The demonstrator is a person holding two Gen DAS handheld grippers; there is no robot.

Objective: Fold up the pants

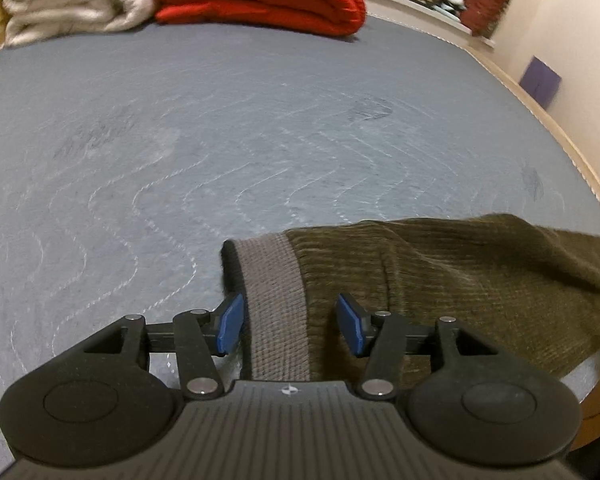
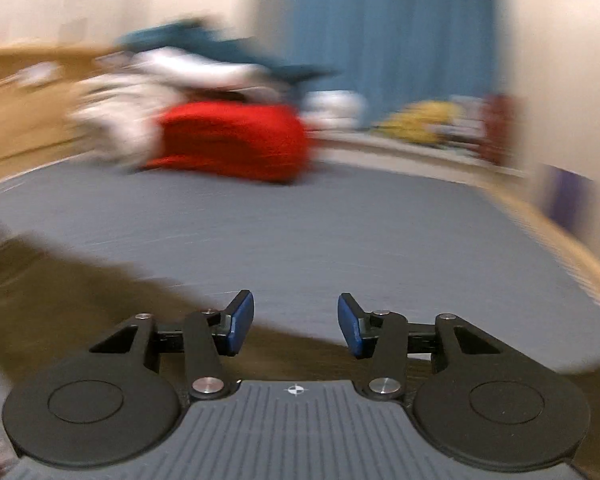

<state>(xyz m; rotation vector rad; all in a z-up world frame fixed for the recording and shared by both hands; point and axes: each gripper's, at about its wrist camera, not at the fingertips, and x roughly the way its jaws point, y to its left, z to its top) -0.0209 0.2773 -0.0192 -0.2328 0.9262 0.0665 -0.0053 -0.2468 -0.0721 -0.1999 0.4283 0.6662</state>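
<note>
Olive ribbed knit pants [image 1: 460, 280]: soft, limp, light. Best gripped at grey waistband [image 1: 276, 300]. Left gripper [image 1: 290, 324] half-open astride it, unclamped; right gripper [image 2: 296, 322] half-open, empty.

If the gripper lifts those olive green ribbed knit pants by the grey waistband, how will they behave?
The olive green ribbed knit pants will probably hang floppy, since they already lie rumpled on the blue-grey quilted mattress. The grey waistband looks denser, likely a firmer hold. The textured knit seems unlikely to slip.
</note>
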